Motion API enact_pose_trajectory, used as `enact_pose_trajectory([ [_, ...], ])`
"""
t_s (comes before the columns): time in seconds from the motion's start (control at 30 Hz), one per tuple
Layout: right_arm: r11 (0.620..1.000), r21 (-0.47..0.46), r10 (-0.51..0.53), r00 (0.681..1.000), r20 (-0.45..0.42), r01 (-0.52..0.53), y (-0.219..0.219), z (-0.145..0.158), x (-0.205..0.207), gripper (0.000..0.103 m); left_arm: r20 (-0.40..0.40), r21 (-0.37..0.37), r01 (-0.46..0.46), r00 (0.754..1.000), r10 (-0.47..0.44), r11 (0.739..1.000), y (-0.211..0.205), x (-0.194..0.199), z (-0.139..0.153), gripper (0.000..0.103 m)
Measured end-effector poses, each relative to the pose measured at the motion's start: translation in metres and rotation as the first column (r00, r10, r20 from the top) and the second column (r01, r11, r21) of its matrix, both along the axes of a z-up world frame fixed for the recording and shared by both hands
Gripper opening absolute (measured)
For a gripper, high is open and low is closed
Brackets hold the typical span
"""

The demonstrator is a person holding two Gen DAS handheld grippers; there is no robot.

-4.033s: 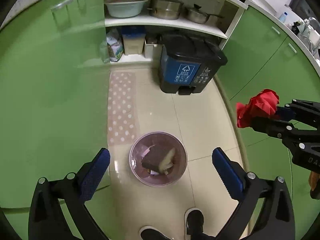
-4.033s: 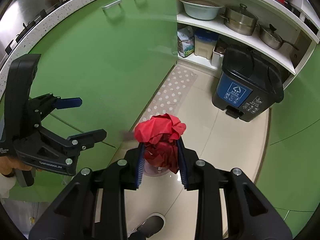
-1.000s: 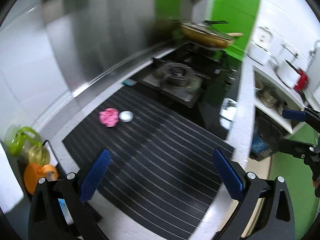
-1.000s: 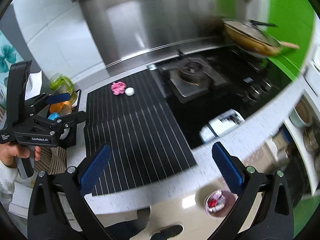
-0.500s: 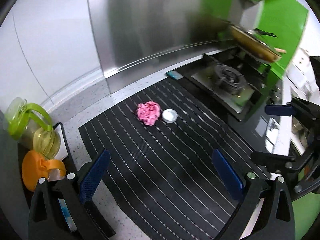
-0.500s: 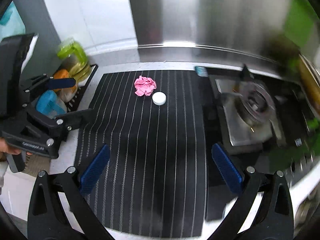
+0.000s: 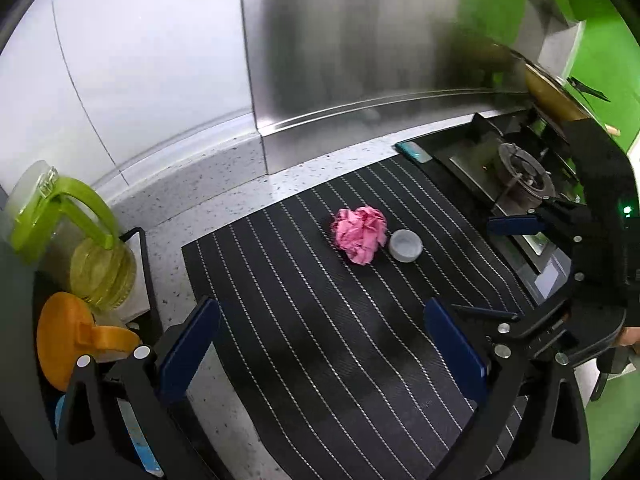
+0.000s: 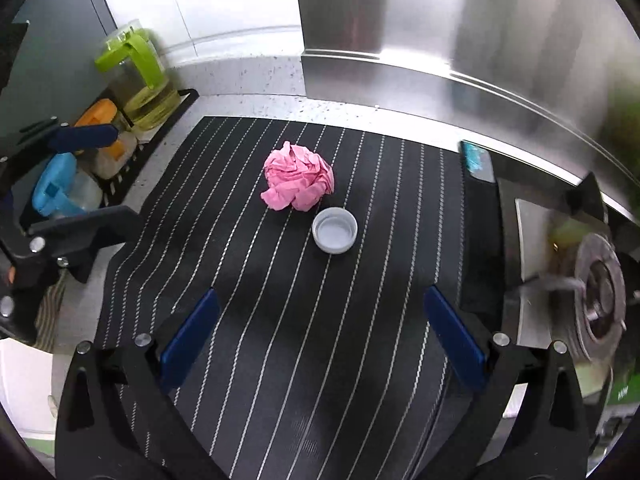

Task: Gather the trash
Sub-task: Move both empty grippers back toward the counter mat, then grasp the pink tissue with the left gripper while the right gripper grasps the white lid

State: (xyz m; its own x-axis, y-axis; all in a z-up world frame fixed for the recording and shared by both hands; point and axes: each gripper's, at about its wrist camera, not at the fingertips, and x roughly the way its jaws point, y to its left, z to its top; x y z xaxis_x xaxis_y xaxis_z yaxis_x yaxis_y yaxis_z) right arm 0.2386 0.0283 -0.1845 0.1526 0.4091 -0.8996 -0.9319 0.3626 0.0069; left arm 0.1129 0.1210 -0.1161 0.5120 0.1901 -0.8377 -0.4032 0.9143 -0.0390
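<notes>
A crumpled pink paper ball (image 7: 359,233) (image 8: 298,181) lies on a black striped mat (image 7: 340,320) (image 8: 320,300) on the counter. A white bottle cap (image 7: 405,245) (image 8: 335,230) sits open side up just to its right, close beside it. My left gripper (image 7: 320,344) hovers open above the mat's near part, well short of the paper. My right gripper (image 8: 320,340) is also open, with nothing between its fingers, and the cap lies ahead of it. Each gripper shows at the edge of the other's view.
Oil jugs with green (image 7: 64,216) and orange (image 7: 76,336) lids stand in a black rack at the left. A gas stove (image 7: 520,176) (image 8: 592,280) lies to the right of the mat. A steel backsplash (image 8: 440,40) rises behind, and a blue sponge (image 8: 476,162) rests beside the stove.
Four seconds ago the right gripper held a red wad over the floor bin; now it is open. Both grippers have swung up to the counter and closed in on the pink paper and cap.
</notes>
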Motion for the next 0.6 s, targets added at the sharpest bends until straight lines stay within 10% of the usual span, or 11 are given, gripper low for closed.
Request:
enact_pose_trajectory([
  [0.2, 1.000, 0.005, 0.023, 1.000, -0.011, -0.023, 0.018, -0.013, 0.011, 0.097, 0.004, -0.013, -0.026, 1.000, 0.026, 1.000, 0.012, 0.001, -0.007, 0.098],
  [0.6, 0.998, -0.027, 0.052, 0.998, -0.025, -0.053, 0.040, -0.029, 0.023, 0.044, 0.002, -0.027, -0.034, 0.999, 0.034, 0.999, 0.020, 0.006, -0.014, 0.098],
])
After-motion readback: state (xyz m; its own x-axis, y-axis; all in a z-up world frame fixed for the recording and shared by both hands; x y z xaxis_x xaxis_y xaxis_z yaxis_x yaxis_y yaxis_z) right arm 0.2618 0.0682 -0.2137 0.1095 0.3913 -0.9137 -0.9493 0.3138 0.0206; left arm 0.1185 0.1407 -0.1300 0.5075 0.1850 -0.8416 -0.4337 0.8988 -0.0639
